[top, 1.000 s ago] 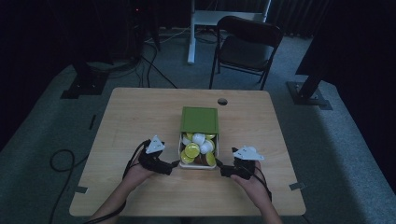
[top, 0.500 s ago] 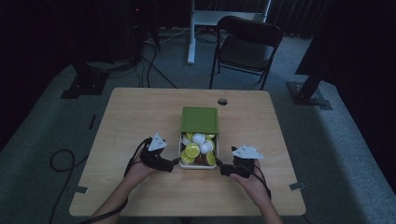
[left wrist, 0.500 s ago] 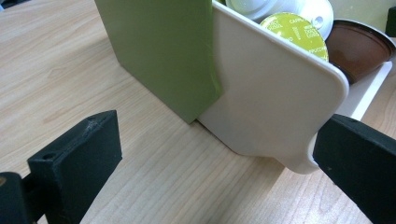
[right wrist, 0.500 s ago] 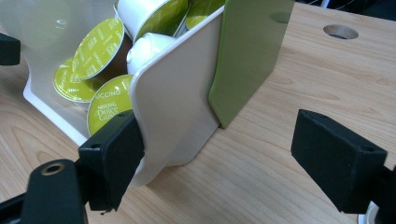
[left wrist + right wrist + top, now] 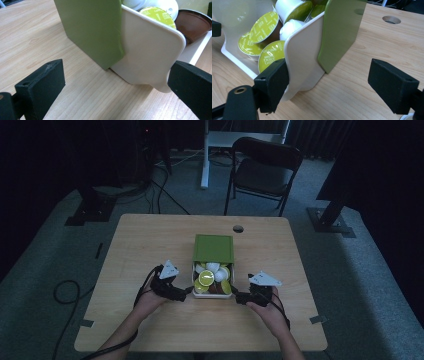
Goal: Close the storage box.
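A: Where was the box point(image 5: 213, 249)?

B: Mid-surface point(image 5: 150, 240), its white drawer point(image 5: 212, 294) pulled toward six o'clock, full of coffee capsules point(image 5: 205, 278).

A: And the hand-held grippers?

B: Left hand-held gripper point(image 5: 113, 92) at the drawer's nine o'clock, right hand-held gripper point(image 5: 325, 81) at three, both jaws wide, one jaw apparently touching each drawer corner, gripping nothing.

- The table point(image 5: 150, 250) looks like light wood with a fine grain and a smooth, matt finish.
- On the table, the box's white tray point(image 5: 147, 47) is smooth plastic with a soft sheen.
- The green sleeve point(image 5: 339, 30) around the tray is matt, thin like card or plastic; which, I cannot tell.
- Inside the tray, the capsules point(image 5: 260, 23) have slightly shiny printed foil lids point(image 5: 272, 58) and glossy plastic bodies.
- Beside the tray, the black jaws look matt and slightly rough.
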The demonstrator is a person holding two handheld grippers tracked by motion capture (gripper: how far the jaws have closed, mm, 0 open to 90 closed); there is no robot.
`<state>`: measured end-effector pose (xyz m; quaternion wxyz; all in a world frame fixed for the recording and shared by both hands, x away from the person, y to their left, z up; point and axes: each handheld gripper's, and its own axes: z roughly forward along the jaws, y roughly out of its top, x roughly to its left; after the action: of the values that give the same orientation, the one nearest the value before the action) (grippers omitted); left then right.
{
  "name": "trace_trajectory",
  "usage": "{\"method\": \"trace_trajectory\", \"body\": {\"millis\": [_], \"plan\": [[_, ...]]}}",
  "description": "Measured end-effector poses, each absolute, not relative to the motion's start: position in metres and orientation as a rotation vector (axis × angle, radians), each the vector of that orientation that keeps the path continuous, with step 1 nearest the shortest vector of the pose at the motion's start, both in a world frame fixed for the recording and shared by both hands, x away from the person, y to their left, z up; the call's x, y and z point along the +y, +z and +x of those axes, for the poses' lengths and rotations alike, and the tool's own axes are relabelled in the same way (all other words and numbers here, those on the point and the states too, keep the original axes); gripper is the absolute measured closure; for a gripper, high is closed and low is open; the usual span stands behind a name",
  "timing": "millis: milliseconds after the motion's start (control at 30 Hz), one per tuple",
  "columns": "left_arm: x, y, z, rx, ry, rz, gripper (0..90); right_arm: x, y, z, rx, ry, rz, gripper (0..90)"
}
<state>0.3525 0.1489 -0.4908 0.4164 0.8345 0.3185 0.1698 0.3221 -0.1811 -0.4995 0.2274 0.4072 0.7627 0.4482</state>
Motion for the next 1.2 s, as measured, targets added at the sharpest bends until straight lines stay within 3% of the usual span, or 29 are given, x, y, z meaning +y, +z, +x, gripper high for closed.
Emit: {"method": "trace_trajectory", "body": {"millis": [1200], "plan": [[0.138, -0.483, 0.386, 0.856, 0.486, 2.074, 1.3, -0.178, -0.502, 0.363, 2.127, 1.235, 1.162, 16.8]]}}
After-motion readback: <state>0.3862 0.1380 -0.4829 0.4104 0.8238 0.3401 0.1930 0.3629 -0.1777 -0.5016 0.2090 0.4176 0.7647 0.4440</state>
